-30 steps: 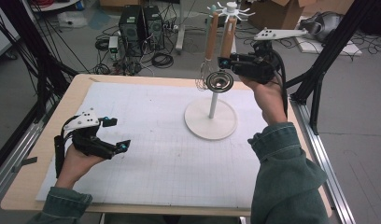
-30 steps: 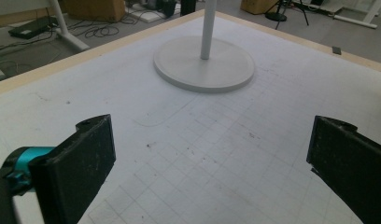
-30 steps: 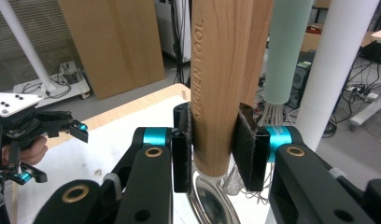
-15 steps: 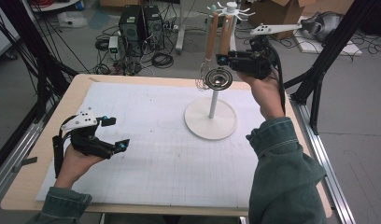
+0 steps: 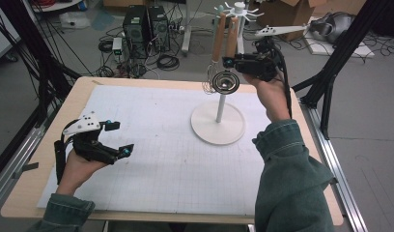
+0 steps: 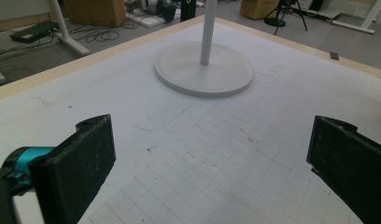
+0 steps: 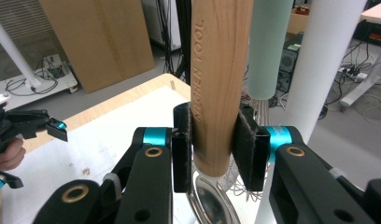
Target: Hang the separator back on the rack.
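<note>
Right gripper point(image 7: 212, 149) is clamped on the wooden-handled utensil point(image 7: 219, 84) near the handle's lower end, up at the white stand point(image 5: 218, 126) toward the desk's far right edge. Handle is light wood stamped "KITCHEN TOOL", with a round metal head point(image 5: 225, 82) below. The head's exact shape is hard to make out. Left gripper point(image 5: 117, 137) rests with jaws spread, holding nothing, near the desk's left edge.

Tan wooden handle point(image 7: 220, 88), white stand point(image 5: 218, 123), gridded mat point(image 5: 151, 145)

txt: "KITCHEN TOOL" | on: wooden handle point(image 7: 220, 88) | engraved, vert.
</note>
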`<action>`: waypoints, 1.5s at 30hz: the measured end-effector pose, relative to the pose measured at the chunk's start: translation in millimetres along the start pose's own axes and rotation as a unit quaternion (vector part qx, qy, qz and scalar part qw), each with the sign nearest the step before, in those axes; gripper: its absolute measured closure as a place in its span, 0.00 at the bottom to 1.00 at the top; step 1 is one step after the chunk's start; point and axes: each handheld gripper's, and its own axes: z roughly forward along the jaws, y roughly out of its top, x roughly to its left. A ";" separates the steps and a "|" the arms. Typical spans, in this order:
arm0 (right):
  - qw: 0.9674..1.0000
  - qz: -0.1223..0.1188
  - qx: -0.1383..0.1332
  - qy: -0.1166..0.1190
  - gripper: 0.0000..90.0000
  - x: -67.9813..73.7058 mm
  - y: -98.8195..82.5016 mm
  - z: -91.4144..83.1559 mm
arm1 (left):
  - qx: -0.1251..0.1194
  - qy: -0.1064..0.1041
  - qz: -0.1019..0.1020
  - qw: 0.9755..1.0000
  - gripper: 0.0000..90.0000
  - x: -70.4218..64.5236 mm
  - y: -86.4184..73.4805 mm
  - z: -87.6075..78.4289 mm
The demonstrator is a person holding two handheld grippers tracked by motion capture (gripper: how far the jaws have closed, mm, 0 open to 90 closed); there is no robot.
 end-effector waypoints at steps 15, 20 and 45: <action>1.000 0.007 -0.017 -0.004 0.74 -2.1 -4.0 -3.7 | -0.002 0.000 -0.001 1.000 0.02 1.4 0.1 -2.2; 1.000 0.010 -0.026 -0.007 0.66 -3.7 -10.6 -7.3 | -0.001 -0.001 -0.002 1.000 0.02 1.4 -0.5 -1.3; 0.998 0.034 -0.060 0.005 0.28 -3.2 -81.8 -24.7 | 0.010 -0.004 -0.005 1.000 0.02 2.7 -3.9 4.1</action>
